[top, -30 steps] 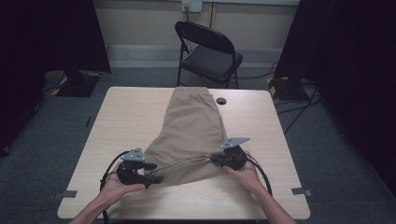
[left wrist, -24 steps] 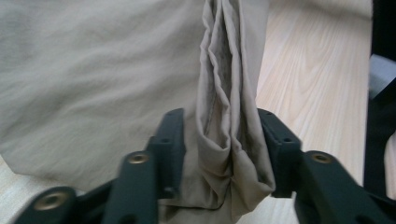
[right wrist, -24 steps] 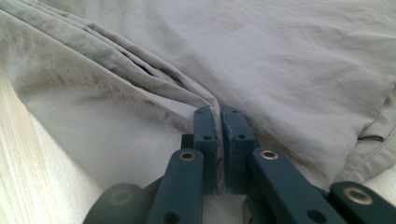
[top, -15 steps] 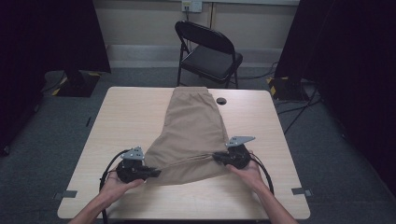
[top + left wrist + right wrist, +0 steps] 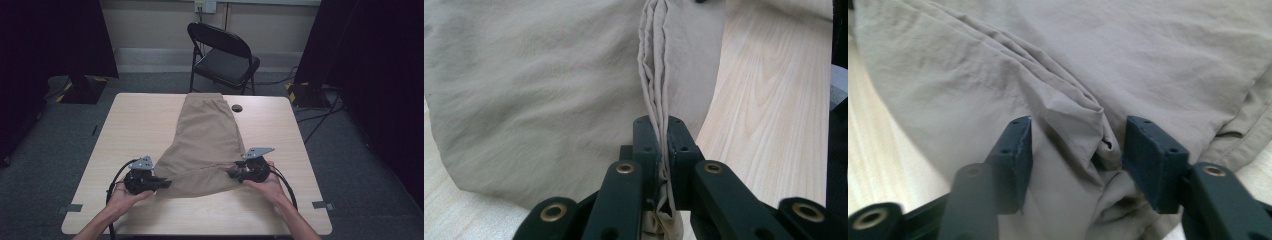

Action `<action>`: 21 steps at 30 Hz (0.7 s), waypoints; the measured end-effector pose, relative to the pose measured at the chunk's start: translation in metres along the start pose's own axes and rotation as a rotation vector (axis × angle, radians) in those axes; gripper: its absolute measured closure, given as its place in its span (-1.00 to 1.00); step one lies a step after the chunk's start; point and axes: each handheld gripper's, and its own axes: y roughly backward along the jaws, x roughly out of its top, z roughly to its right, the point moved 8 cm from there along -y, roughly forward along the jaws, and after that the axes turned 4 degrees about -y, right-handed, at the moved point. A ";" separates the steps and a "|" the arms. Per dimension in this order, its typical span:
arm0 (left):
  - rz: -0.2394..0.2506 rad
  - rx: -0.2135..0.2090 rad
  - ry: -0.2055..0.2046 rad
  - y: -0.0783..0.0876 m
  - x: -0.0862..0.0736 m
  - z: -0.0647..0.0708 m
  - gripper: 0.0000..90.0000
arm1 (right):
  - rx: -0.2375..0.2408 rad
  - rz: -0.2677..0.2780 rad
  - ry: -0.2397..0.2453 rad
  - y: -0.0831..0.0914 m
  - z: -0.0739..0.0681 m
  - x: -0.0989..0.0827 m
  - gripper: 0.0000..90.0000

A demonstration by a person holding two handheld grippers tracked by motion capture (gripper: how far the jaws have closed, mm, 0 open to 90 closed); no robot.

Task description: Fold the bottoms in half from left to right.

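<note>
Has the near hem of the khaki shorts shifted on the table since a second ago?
Yes. The khaki shorts hem, stretched between left tool and right tool, sits slightly nearer the table front edge.

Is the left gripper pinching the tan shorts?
Touching. In the left gripper view, the left gripper has its jaws shut tight on a bunched fold of the shorts, with the cloth squeezed between the pads.
</note>
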 end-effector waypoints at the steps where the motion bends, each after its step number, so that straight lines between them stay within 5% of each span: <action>1: 0.002 -0.003 0.003 0.000 0.000 0.000 0.91 | 0.003 -0.004 0.002 -0.002 0.001 0.000 0.11; 7: 0.013 0.013 0.024 0.003 0.000 -0.005 0.91 | 0.060 0.025 -0.039 0.004 -0.004 0.002 0.88; 11: 0.019 0.033 0.041 0.003 -0.001 -0.009 0.88 | 0.068 0.053 -0.050 0.011 -0.007 0.005 0.91; 18: -0.006 0.043 0.093 -0.001 -0.007 -0.012 0.46 | 0.049 0.066 -0.078 0.014 -0.005 0.006 0.91; 21: 0.003 0.054 0.099 0.000 -0.008 -0.012 0.50 | 0.048 0.065 -0.080 0.014 -0.005 0.006 0.91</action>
